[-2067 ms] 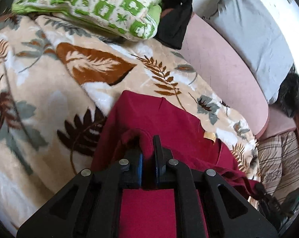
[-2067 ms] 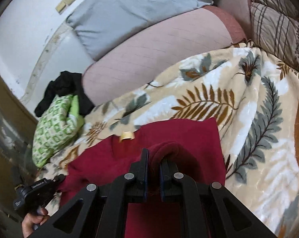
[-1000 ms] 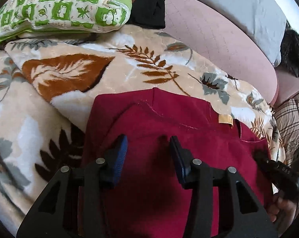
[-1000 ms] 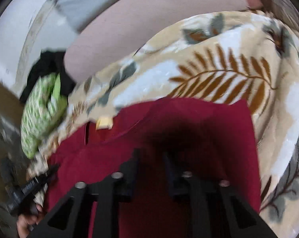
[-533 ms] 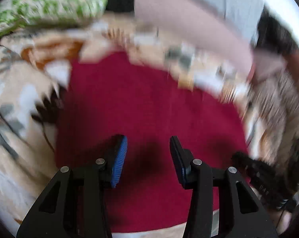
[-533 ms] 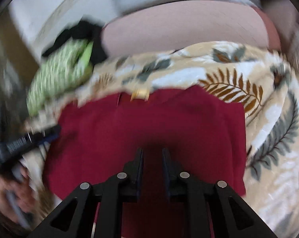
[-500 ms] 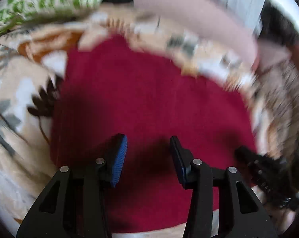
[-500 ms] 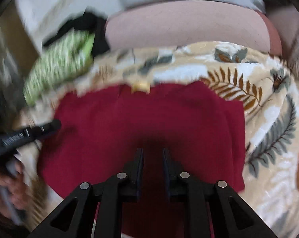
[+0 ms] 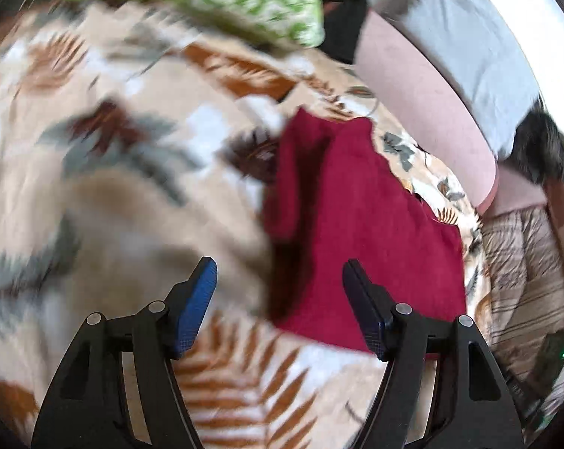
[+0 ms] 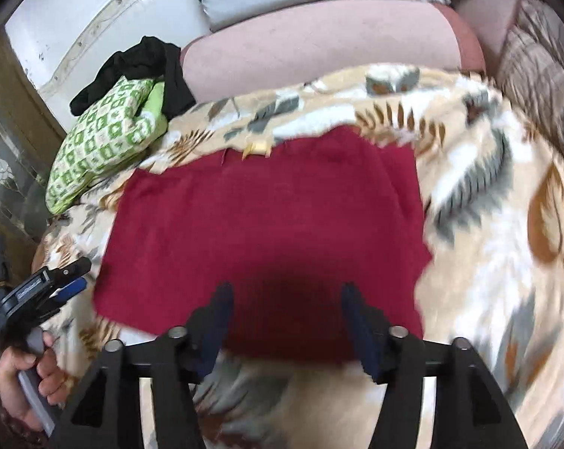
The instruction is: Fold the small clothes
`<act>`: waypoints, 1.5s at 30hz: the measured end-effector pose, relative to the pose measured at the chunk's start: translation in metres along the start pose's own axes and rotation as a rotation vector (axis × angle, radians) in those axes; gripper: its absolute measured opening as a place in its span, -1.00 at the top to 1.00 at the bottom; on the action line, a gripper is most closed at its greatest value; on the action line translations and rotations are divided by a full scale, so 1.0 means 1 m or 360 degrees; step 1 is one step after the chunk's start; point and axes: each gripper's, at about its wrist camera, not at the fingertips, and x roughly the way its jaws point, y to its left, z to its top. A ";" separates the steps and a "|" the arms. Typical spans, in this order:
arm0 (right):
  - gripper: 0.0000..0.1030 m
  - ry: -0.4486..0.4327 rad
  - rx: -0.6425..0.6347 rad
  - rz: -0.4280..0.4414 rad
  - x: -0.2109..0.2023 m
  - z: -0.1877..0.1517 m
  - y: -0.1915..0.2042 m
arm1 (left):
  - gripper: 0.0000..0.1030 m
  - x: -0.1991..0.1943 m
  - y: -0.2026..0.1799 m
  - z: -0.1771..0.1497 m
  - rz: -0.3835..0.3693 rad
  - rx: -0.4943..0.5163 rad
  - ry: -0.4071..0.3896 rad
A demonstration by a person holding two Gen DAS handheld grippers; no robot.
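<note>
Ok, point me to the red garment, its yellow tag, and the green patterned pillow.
red garment (image 10: 267, 232), right wrist view, middle of the flat cloth.
yellow tag (image 10: 257, 148), right wrist view, on the tag at the garment's far edge.
green patterned pillow (image 10: 102, 142), right wrist view, middle of its patterned face.

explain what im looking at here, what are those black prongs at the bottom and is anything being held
The black prongs are two-finger grippers, one in each of a person's hands, each carrying a fisheye camera that looks along its fingers. One picture is from the left gripper, the other from the right gripper; the right view also shows the person's hand holding the left tool. Below lies a dark red garment, folded flat on a leaf-print blanket, with a green patterned pillow behind. Nothing is held: both grippers' jaws have just been opening and stand apart, empty, above the cloth.
</note>
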 end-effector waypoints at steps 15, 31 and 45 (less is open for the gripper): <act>-0.13 0.0042 -0.0260 -0.0083 0.039 -0.015 0.050 | -0.36 0.030 -0.009 -0.036 -0.0285 -0.0139 0.0216; -0.13 0.0050 -0.0303 -0.0068 0.042 -0.016 0.057 | -0.36 0.052 0.001 -0.017 -0.0457 -0.0315 0.0272; -0.13 0.0046 -0.0293 -0.0090 0.042 -0.017 0.054 | 0.74 0.039 -0.034 -0.035 -0.0032 0.0098 0.0031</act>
